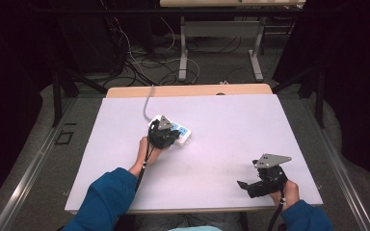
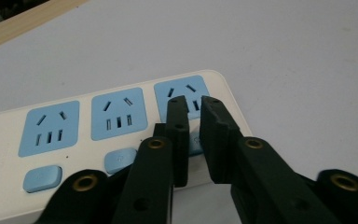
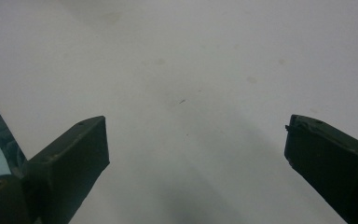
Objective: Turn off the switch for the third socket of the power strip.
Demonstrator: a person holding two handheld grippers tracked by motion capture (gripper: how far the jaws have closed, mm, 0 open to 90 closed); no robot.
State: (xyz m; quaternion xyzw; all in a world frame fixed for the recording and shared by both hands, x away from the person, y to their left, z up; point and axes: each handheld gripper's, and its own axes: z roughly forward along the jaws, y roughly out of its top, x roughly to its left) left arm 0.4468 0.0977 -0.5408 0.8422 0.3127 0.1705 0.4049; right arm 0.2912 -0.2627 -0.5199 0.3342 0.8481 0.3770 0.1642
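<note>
Power strip [image 1: 179, 131], white with blue sockets, lies flat on the pale table [image 1: 231, 125] toward the left of centre, and its grey cord [image 1: 148, 102] runs away toward the far wooden edge. In the left gripper view the strip [image 2: 98, 126] shows three blue sockets in a row, each with a blue switch button below it near the strip's closer edge. Left gripper [image 1: 163, 134] sits directly over the strip, held by the person's left hand [image 1: 147, 150], whose blue sleeve enters from the bottom. In the gripper's own view [image 2: 193, 105], its jaws stand nearly together with only a slim gap between them, and their tips lie over the socket [image 2: 182, 95] at the strip's end. Whether the tips press on the strip cannot be told. The button [image 2: 121, 159] under the middle socket is just beside the nearer jaw. Right gripper [image 1: 243, 185] rests low at the near right of the table, well apart from the strip, gripped by the right hand [image 1: 286, 191]. In its own view [image 3: 196, 140] the jaws are spread wide over bare table with nothing between them.
</note>
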